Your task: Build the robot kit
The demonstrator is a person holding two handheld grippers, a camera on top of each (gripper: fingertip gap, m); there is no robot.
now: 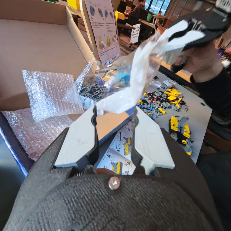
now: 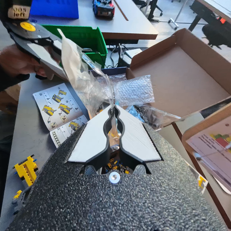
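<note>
My right gripper (image 2: 113, 107) is shut on the edge of a clear plastic bag (image 2: 87, 85) with a white panel, and holds it up in the air. In the left wrist view the right gripper (image 1: 163, 41) is at the upper right and the bag (image 1: 131, 87) hangs down from it. My left gripper (image 1: 115, 108) is open, with the bag's lower end lying at its fingertips, between them. In the right wrist view the left gripper (image 2: 60, 58) is at the upper left, beside the bag's white end, held by a hand.
An open cardboard box (image 1: 37, 43) holds bubble wrap (image 1: 50, 93) and a bag of grey parts (image 1: 92, 90). On the grey table lie an instruction booklet (image 2: 58, 107), loose bricks (image 1: 160, 100) and a yellow half-built model (image 1: 180, 130). A printed sheet on a stand (image 1: 103, 28) and a green bin (image 2: 81, 36) stand behind. The grippers' ends are close to 15 cm from one another. The yellow half-built model (image 1: 180, 130) is about equally far from each gripper, around 30 cm.
</note>
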